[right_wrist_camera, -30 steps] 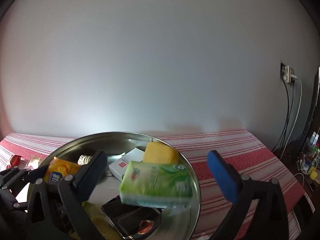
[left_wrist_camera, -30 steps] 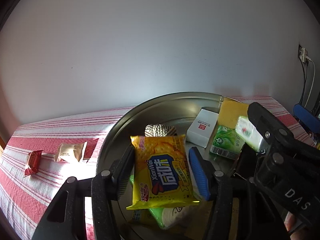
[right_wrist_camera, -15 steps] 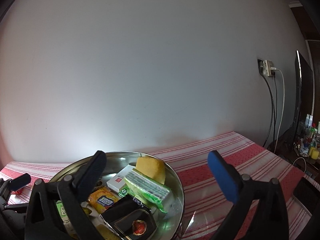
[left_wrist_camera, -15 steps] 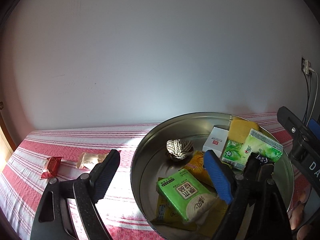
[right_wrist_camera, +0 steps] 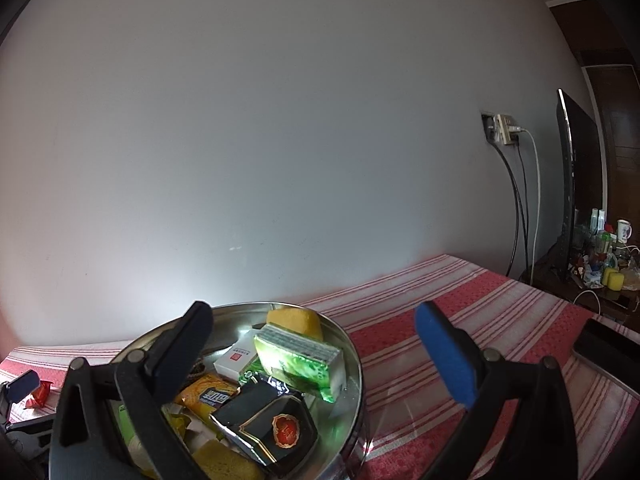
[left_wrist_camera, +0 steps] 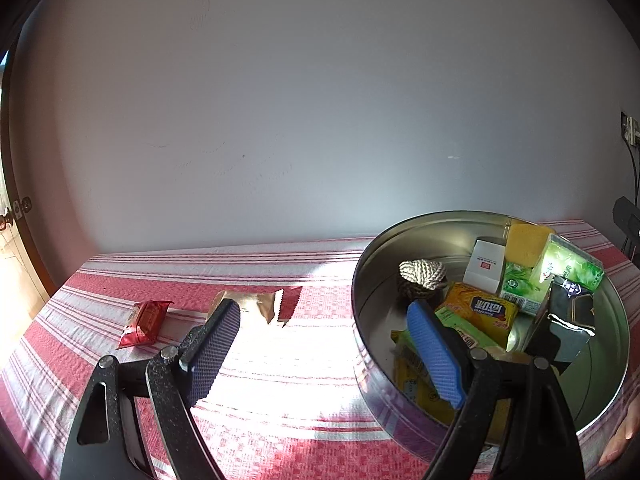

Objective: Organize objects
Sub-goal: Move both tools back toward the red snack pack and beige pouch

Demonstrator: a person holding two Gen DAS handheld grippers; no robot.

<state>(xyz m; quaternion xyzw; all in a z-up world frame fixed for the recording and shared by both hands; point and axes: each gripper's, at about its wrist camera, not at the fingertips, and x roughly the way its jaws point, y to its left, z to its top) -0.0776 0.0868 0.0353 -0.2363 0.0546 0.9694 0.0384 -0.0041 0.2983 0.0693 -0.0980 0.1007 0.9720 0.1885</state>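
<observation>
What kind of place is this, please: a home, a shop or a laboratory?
Most likely a room in a home: a table under a red striped tablecloth, a wall socket with chargers plugged in, and a cluttered side table with bottles and a mug.

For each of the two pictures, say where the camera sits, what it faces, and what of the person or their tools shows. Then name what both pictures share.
Left wrist: behind the open left gripper, facing the striped tablecloth, two snack packets and the round tin; a fingertip shows.
Right wrist: behind the open right gripper, facing the tin's right side, the wall and a socket.
Shared: the tin and its contents.
</observation>
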